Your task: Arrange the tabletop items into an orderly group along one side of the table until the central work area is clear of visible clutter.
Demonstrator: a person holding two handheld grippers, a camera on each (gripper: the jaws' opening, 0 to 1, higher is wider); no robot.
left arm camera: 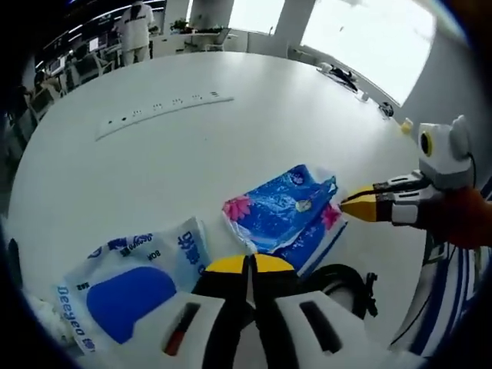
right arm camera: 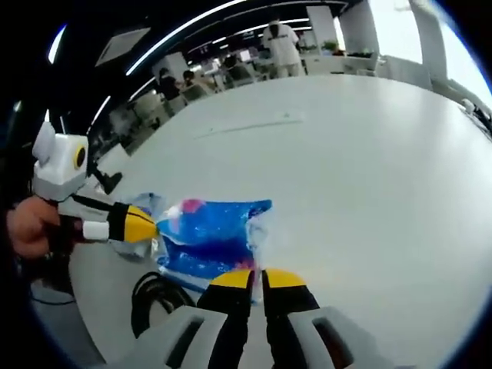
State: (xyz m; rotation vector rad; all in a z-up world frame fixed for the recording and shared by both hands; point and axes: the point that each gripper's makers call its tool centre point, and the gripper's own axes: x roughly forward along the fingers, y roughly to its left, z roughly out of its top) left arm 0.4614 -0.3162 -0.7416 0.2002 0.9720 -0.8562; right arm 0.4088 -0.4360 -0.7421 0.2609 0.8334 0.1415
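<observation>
A blue plastic packet (left arm camera: 280, 206) printed with pink flowers lies across the white table (left arm camera: 154, 177). My left gripper (left arm camera: 250, 264) is shut, its yellow tips meeting the packet's near corner. My right gripper (left arm camera: 346, 204) comes in from the right, shut on the packet's far corner. In the right gripper view the same packet (right arm camera: 211, 229) stretches between my right gripper (right arm camera: 257, 278), pinching its white edge, and my left gripper (right arm camera: 150, 225) at its other end. A white and blue tissue pack (left arm camera: 131, 284) lies to the left of my left gripper.
A black cable (left arm camera: 346, 284) coils by the table edge, close under the packet (right arm camera: 154, 296). A long white strip (left arm camera: 161, 111) lies farther out on the table. Small items (left arm camera: 350, 77) sit along the far right rim. People and desks (left arm camera: 137, 27) stand beyond the table.
</observation>
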